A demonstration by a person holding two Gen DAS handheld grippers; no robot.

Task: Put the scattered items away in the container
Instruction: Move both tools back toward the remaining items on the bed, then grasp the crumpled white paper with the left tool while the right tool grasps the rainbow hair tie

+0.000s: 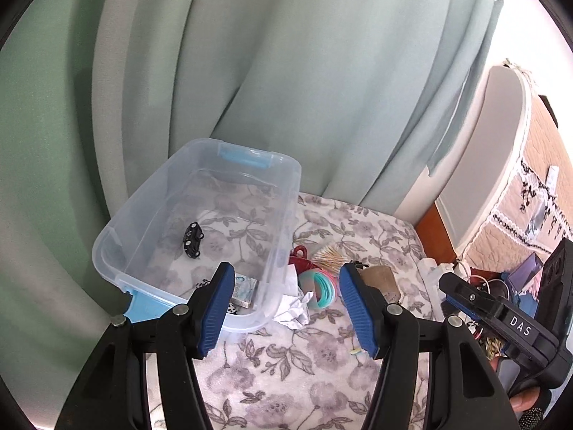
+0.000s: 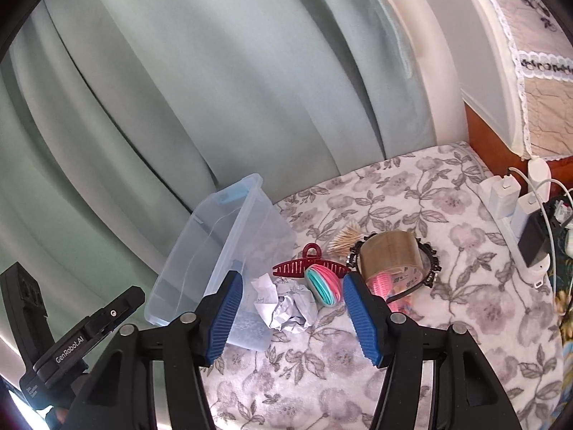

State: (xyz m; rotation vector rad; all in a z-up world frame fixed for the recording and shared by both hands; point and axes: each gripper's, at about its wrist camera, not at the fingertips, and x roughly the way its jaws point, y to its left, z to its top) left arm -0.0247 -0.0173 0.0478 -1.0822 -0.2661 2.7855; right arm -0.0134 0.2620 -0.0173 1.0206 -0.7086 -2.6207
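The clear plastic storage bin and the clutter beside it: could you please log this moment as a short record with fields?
container: clear plastic storage bin with blue latches, open, on floral blanket
inside bin: small black beaded hair clip; small printed packet
outside bin: crumpled white paper, dark red claw hair clip, pink and teal hair ties, brown packing tape roll, toothpick bundle
left tool: open, empty
right tool: open, empty

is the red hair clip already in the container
No, the red hair clip lies on the floral cloth beside the container.
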